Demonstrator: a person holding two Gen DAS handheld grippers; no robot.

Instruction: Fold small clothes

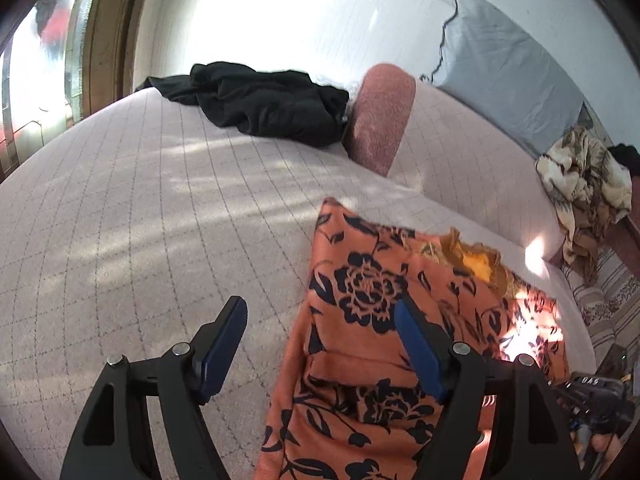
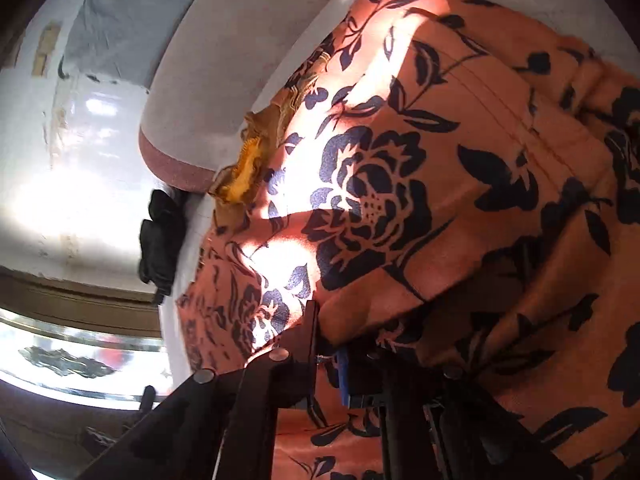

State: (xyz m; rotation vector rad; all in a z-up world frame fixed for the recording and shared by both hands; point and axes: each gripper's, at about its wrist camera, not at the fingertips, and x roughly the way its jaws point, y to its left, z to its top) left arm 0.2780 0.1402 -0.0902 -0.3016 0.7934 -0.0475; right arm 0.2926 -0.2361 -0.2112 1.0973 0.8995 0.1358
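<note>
Lying on the bed [image 1: 160, 208], orange floral cloth [image 1: 360, 280], near edge draped down toward the cameras, far corner flat on the quilted cover, a yellow frayed trim [image 1: 476, 264] showing at a fold. Right gripper [image 2: 340, 360] clamped on the cloth, jaws nearly together with a bunched edge pinched between them, fabric billowing over the fingers. Left gripper [image 1: 320, 344] spread wide, holding nothing, one finger above bare cover, the other over the cloth's left edge. Thin, limp and light by the look of the soft creases and the way it sags; likely a little slick, so prone to sliding out of a shallow pinch. Best taken at a hemmed edge or corner, well into the pads, left side opposite the right grip, to stretch it flat before folding. Black garment [image 1: 260, 104] and pink cushion [image 1: 380, 120] well apart at the back.
</note>
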